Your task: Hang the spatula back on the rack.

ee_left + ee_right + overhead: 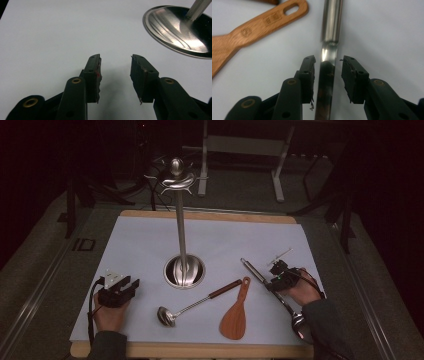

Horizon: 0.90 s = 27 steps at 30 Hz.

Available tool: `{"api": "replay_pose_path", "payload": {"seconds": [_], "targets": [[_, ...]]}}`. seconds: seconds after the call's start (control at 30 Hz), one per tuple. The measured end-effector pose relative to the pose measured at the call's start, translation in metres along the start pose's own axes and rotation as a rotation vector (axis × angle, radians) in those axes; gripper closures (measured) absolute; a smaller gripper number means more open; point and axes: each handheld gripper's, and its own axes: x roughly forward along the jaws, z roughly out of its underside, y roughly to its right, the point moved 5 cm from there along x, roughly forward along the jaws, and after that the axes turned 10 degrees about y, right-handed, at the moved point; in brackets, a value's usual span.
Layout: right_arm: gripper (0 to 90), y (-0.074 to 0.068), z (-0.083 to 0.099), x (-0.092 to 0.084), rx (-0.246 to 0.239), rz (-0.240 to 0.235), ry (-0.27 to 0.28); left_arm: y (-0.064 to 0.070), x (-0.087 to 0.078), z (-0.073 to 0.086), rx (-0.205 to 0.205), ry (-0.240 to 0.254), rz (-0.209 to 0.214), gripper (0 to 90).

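Right gripper (327, 62) open astride steel utensil handle (331, 22); left gripper (115, 61) open, empty

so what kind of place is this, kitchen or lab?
Probably a lab or data-collection setup, not a kitchen. The utensils, a ladle and a wooden spatula, are laid out on a white-covered table around a steel hanging stand, in a dark room with bare equipment frames behind.

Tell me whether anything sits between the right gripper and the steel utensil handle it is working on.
Nothing visible does. The right gripper is open, and the steel handle runs straight up between its jaws with a gap on each side. The wooden spatula lies apart, off to one side of the handle.
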Motion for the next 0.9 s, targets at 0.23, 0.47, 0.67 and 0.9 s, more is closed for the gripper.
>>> {"api": "replay_pose_path", "payload": {"seconds": [0.23,0.47,0.67,0.9], "targets": [[63.1,0.003,-0.022,0.008,-0.032,0.025,-0.05,0.0,0.0,0.0,0.001,-0.001,0.0,60.3],[63.1,0.003,-0.032,0.014,-0.032,0.011,-0.07,0.0,0.0,0.0,0.0,-0.001,-0.001,60.3],[63.1,0.003,-0.037,0.025,-0.019,-0.01,-0.113,0.0,0.0,0.0,0.001,0.0,0.0,60.3],[63.4,0.004,-0.037,0.036,-0.003,-0.027,-0.149,0.0,0.0,0.0,0.0,-0.001,0.0,60.1]]}}
